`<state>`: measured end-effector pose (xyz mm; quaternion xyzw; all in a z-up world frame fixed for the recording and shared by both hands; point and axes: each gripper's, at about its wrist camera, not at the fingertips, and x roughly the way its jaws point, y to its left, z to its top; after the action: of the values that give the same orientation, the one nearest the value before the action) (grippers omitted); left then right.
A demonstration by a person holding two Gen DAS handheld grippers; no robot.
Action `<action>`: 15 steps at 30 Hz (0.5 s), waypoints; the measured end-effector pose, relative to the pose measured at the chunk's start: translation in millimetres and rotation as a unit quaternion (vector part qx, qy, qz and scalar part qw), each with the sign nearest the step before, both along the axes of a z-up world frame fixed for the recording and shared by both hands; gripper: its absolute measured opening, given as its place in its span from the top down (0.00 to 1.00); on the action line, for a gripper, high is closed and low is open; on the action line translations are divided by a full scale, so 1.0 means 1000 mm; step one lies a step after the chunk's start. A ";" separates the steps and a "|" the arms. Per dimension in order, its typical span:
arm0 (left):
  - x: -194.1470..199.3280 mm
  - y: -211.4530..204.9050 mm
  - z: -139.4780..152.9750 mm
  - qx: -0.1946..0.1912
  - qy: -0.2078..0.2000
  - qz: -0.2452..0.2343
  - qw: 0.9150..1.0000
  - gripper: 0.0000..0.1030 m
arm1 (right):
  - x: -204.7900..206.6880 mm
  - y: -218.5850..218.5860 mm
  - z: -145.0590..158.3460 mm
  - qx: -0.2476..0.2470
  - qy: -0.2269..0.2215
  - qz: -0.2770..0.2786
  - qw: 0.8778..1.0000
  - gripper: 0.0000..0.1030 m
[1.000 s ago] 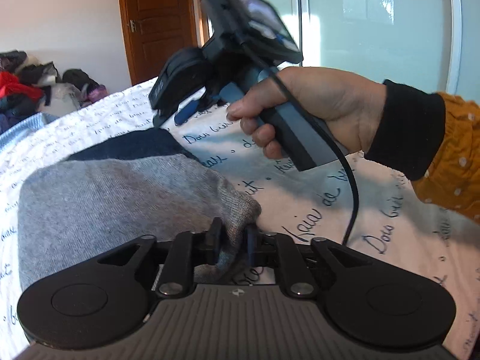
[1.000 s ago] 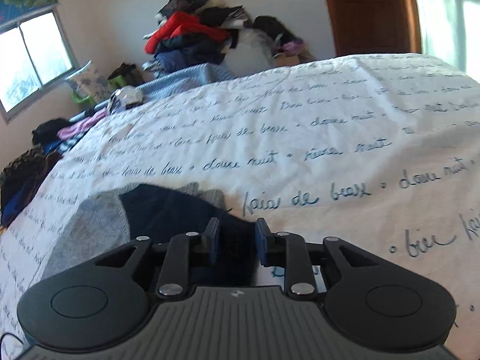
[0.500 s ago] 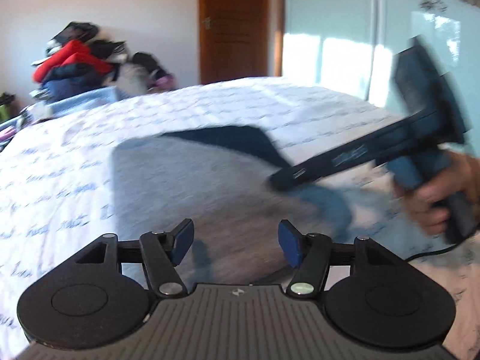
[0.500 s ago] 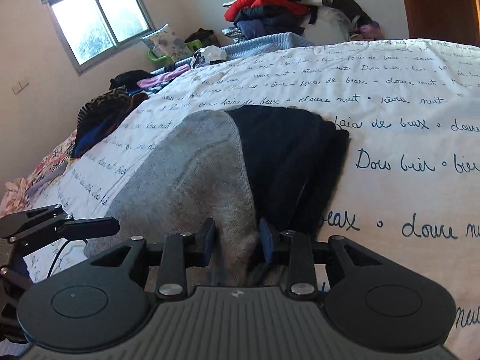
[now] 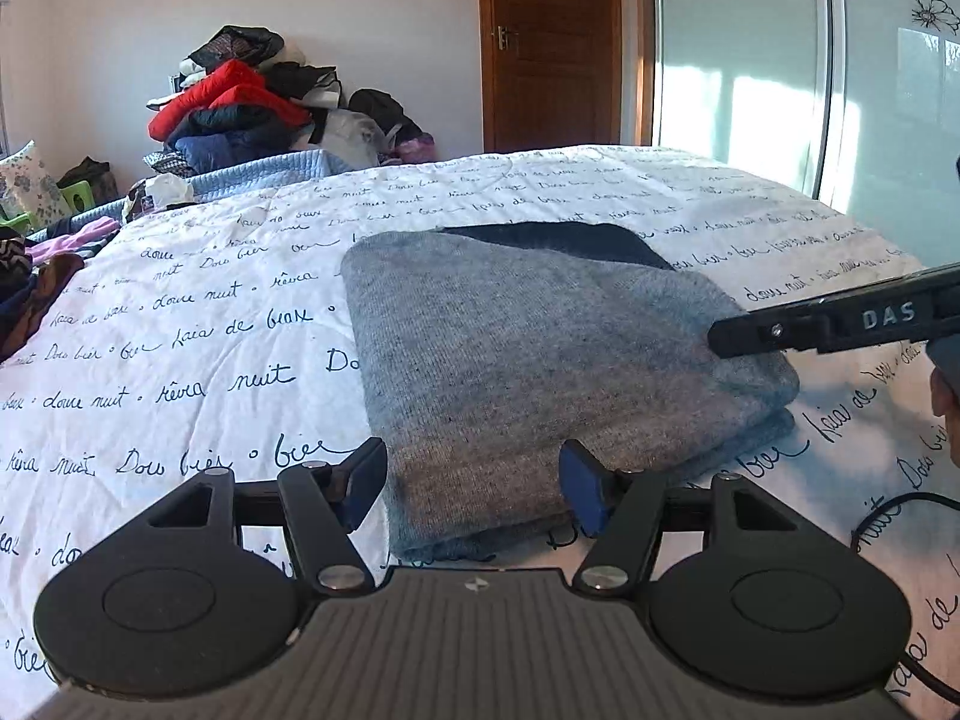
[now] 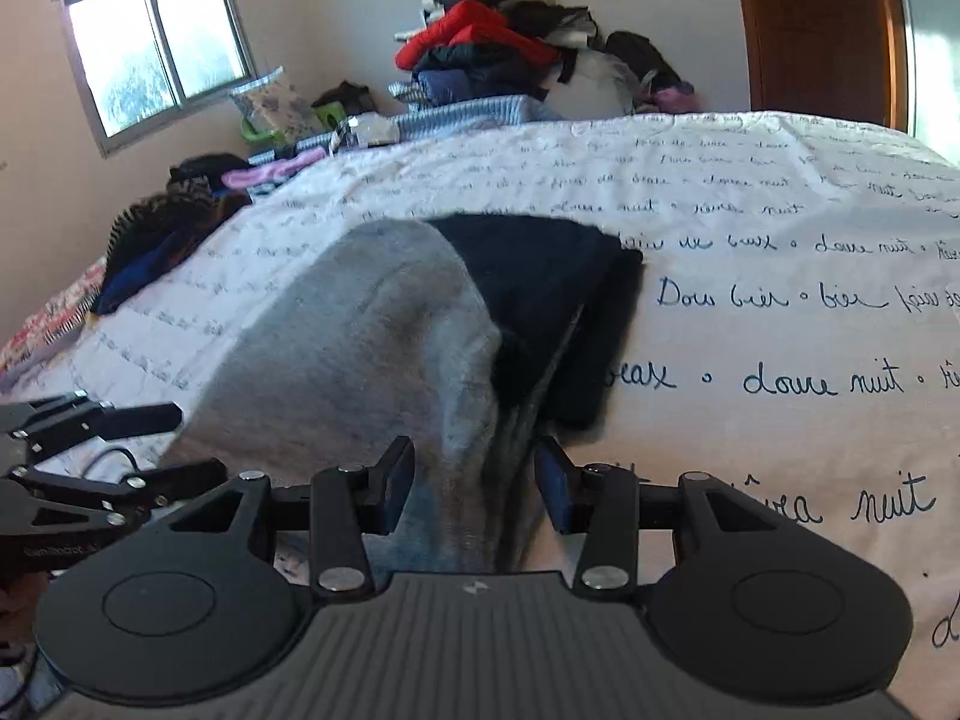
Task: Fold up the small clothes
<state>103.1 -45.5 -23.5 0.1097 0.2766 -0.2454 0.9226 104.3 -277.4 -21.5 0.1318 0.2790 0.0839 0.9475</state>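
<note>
Grey-and-navy sweater [image 5: 540,360] lies folded on the white bedspread [image 5: 210,330] with blue script print, roughly mid-bed, grey panel on top, navy part showing at the far edge. Left gripper [image 5: 474,489] sits low at the sweater's near edge; its jaws have just been opening and now stand well apart, blue pads clear of the fabric, the folded edge lying between and beyond them, nothing clamped. Right gripper [image 6: 474,489] is at the sweater's other side, where the grey layer meets the navy one; jaws have just been opening too, narrower gap than the left, a ridge of grey fabric standing up between the pads. Pads look just off the cloth rather than pressing it, so I read it as released. In the left wrist view the right gripper's finger comes in from the right edge, tip over the sweater's right corner; whether it touches there I can't tell. Cable [image 5: 888,516] trails on the bedspread at the right. Clothes pile [image 5: 240,114] stacked against the far wall, wooden door [image 5: 552,42] beside it, window [image 6: 156,48] on the left wall in the right wrist view.
</note>
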 end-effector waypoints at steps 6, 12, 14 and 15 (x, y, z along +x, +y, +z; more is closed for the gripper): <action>0.000 -0.004 -0.001 -0.003 0.008 0.018 1.000 0.35 | -0.009 0.020 0.002 -0.031 -0.013 0.002 0.999 0.49; 0.000 0.001 -0.002 -0.015 0.025 0.046 0.999 0.33 | -0.011 0.025 -0.020 -0.044 0.040 -0.013 0.998 0.43; 0.000 0.004 -0.002 -0.019 0.030 0.056 0.998 0.30 | -0.017 0.025 -0.019 -0.036 0.039 -0.011 0.999 0.40; 0.000 0.005 -0.001 -0.019 0.031 0.060 0.998 0.29 | -0.019 0.027 -0.019 -0.038 0.040 -0.012 0.998 0.37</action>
<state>102.7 -40.3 -25.0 0.0675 0.3067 -0.1984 0.9284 85.6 -250.8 -40.0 0.1020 0.3180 0.0562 0.9409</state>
